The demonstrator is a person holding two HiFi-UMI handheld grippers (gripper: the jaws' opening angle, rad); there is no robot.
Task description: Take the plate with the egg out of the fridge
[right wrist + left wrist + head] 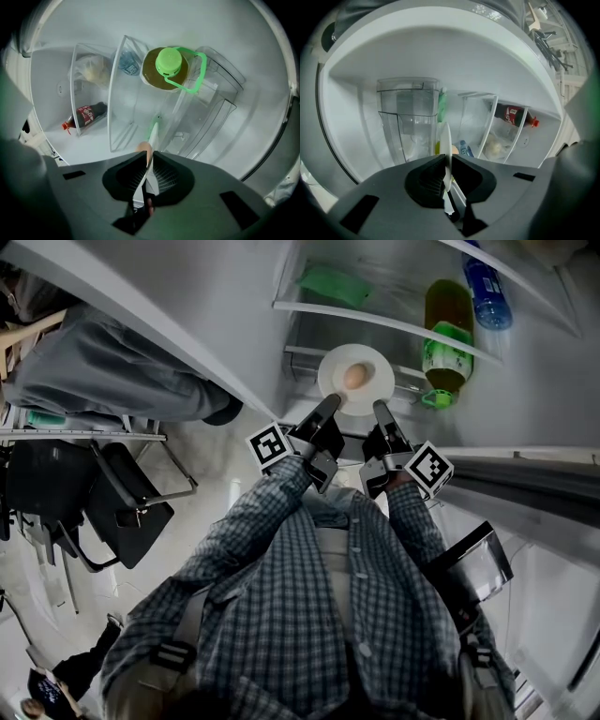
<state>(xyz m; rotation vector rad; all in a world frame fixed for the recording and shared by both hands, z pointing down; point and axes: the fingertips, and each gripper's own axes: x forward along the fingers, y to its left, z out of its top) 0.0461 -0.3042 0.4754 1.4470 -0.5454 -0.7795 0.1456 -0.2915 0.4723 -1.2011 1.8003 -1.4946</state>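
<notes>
A white plate (356, 379) with a brown egg (354, 377) on it is held in front of the open fridge, level with a lower shelf. My left gripper (331, 407) is shut on the plate's near left rim and my right gripper (379, 410) on its near right rim. In the left gripper view the plate (446, 146) stands edge-on between the jaws, with a sliver of egg (455, 150) beside it. The right gripper view shows the plate's edge (152, 137) clamped the same way, the egg (145, 150) just above the jaws.
A green-capped jug of amber liquid (448, 329) and a blue bottle (488, 285) stand on the fridge shelves (375, 320); a green item (333, 282) lies higher up. A red-labelled bottle (86, 115) lies in the door racks. Black chairs (122, 502) stand at left.
</notes>
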